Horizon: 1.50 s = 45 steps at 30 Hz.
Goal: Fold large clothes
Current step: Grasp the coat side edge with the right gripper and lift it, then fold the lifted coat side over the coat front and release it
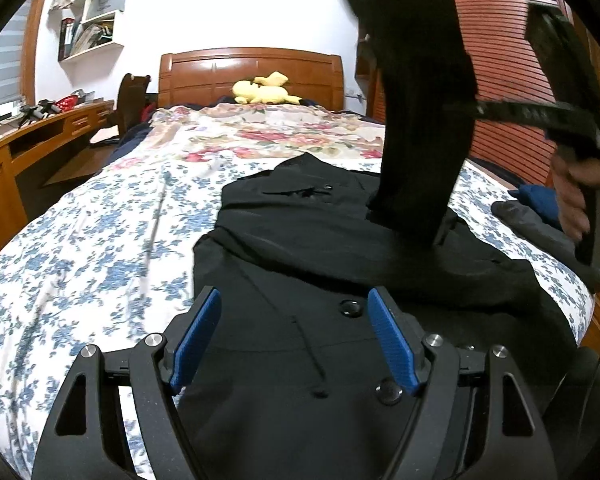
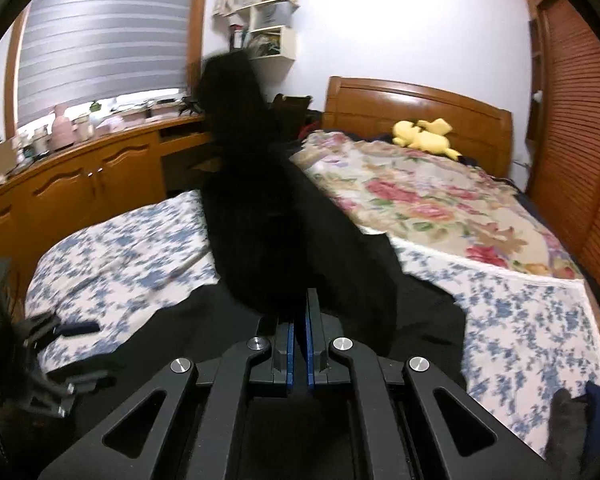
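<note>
A large black buttoned coat lies spread across the near half of a bed covered with a blue-flowered white sheet, collar end toward the wooden headboard. One black sleeve is lifted clear of the coat body and hangs taut. The right tongs are pressed together on that sleeve, the fabric rising forward from between the blue pads. The left tongs stand apart with nothing between them, low over the coat's front; two round black buttons show between the blue-faced fingers. Beyond the coat lies a cream quilt with red roses, then a yellow plush toy by the headboard. A wooden table runs along the left wall; a slatted wooden wardrobe stands right.
</note>
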{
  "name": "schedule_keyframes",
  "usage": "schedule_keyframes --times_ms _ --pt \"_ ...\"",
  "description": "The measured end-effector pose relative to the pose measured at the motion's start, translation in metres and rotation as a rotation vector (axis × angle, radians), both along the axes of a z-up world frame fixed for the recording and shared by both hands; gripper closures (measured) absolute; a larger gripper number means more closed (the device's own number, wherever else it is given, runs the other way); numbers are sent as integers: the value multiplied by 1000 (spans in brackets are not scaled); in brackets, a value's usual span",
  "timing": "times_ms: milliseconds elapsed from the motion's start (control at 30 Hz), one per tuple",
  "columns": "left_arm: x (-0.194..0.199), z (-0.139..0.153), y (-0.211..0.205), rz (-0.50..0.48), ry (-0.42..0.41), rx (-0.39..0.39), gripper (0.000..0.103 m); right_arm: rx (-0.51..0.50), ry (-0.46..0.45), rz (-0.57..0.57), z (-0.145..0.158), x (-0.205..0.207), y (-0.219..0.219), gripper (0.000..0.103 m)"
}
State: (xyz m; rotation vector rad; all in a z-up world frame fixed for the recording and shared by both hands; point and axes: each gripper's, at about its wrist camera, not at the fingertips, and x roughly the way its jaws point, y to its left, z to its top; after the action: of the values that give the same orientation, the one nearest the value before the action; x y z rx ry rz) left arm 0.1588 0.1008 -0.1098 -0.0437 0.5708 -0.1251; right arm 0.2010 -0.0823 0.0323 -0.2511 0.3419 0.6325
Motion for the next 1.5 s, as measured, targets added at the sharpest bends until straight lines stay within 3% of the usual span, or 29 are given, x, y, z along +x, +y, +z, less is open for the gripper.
schedule_keyframes --times_ms 400,800,1000,1100,1233,1500 --pt "-13 -4 42 65 7 -10 26 -84 144 61 -66 -20 9 99" --pt "-10 -4 21 23 8 4 26 -183 239 18 -72 -21 23 94" --pt "-7 -2 6 -3 10 14 26 -250 242 -28 -75 -18 27 85" --pt "-5 -2 -1 -16 9 19 26 -260 267 -48 -78 -12 23 75" --pt "-4 -3 -11 -36 16 28 26 -260 296 -59 -79 -8 18 49" --pt "-18 -13 -38 -91 40 26 27 -239 305 -95 -75 -17 7 46"
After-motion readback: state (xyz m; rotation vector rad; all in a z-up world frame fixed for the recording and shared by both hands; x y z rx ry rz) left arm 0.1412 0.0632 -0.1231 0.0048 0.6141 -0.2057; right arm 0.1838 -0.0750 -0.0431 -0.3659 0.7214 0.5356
